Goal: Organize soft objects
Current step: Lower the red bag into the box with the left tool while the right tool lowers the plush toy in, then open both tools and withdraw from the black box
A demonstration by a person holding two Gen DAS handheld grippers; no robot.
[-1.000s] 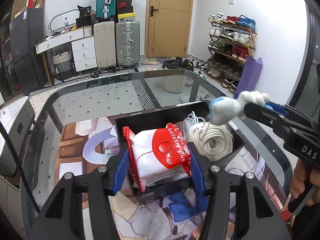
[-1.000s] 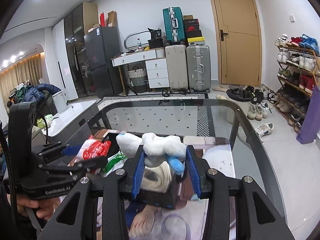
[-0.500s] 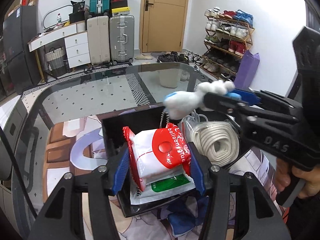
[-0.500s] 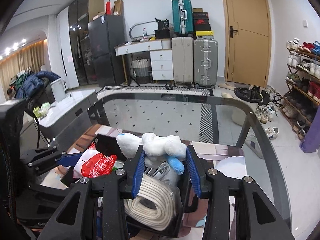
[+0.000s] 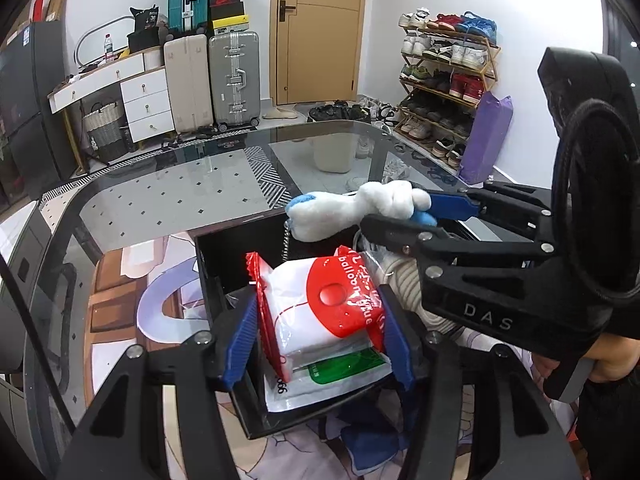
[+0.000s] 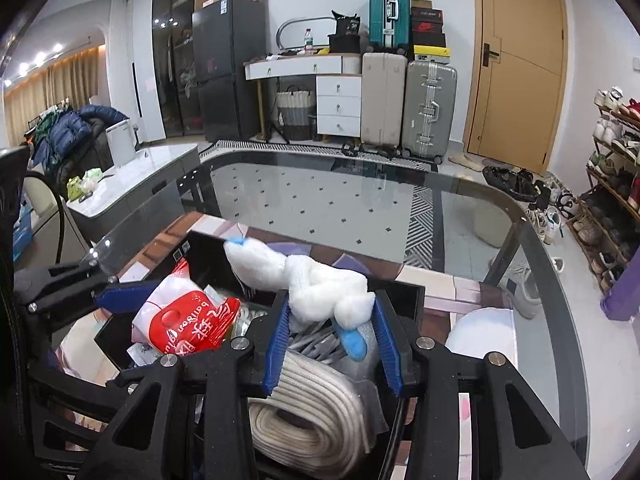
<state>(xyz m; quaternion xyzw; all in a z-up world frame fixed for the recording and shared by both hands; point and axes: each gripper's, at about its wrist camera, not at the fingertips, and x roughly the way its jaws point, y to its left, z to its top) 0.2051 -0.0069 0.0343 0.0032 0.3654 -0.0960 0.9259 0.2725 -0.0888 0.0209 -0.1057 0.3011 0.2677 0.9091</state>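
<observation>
While both grippers clamp stuff, box contents stay half-hidden
Left gripper (image 5: 316, 320) squeezes a red-white packet (image 5: 320, 312), right gripper (image 6: 332, 320) a white plush toy (image 6: 316, 284); black box (image 6: 404, 292) on glass table (image 6: 340, 200).

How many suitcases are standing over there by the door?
3. A teal suitcase sits up high on the white desk; a beige suitcase and a silver suitcase stand side by side on the floor below. More could be hidden behind.

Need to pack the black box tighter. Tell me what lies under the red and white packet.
A white pouch with a green label lies directly under the red and white packet in the black box; anything deeper is covered.
</observation>
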